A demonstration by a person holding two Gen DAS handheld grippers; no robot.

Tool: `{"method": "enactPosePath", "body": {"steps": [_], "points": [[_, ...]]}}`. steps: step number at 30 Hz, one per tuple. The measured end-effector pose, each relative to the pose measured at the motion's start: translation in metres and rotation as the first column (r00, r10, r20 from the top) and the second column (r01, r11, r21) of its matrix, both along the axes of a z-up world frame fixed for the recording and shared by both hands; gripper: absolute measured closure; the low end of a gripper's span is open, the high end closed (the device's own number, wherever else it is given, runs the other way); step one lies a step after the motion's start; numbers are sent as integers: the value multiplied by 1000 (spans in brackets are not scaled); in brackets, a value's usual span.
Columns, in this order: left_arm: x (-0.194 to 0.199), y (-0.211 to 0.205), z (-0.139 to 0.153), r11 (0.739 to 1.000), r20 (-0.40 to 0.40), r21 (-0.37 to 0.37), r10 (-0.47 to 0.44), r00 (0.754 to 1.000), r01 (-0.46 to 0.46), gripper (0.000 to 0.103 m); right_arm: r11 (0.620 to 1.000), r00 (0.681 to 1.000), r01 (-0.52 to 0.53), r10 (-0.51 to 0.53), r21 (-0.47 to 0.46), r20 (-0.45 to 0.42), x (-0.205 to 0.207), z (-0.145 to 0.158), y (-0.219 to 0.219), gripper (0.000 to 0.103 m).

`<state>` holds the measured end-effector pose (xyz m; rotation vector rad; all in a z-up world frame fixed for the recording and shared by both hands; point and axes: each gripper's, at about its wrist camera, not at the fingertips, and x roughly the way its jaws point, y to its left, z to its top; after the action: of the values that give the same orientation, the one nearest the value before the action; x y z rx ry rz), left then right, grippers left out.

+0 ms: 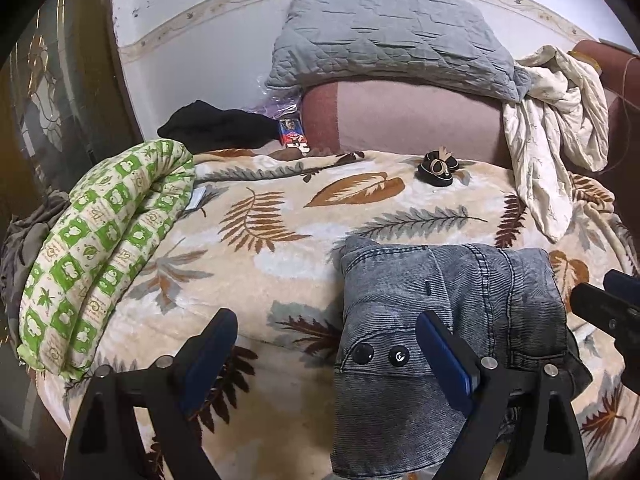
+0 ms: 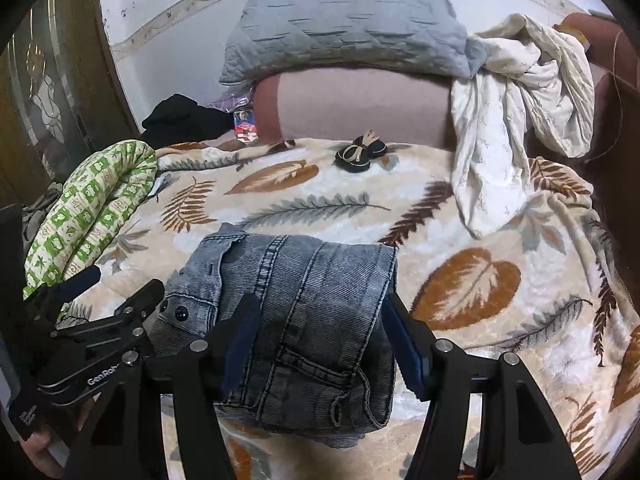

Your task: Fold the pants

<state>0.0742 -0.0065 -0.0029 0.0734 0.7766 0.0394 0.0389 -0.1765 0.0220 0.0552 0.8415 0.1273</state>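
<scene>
Folded pants (image 2: 296, 320); waistband facing camera.

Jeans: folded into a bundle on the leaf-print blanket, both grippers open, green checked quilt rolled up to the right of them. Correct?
One error: the green checked quilt lies left of the jeans, not right, as the left wrist view shows. The rest holds: folded bundle on the leaf-print blanket, left gripper and right gripper open.
</scene>
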Motion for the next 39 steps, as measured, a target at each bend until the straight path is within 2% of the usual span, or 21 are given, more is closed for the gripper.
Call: {"method": "enactPosePath", "body": {"steps": [39], "points": [[1,3,-1,1000,-17,-25,4,1000,-5,10,1000,1000,2,-2,9,4,-1,-1,0,39]]}}
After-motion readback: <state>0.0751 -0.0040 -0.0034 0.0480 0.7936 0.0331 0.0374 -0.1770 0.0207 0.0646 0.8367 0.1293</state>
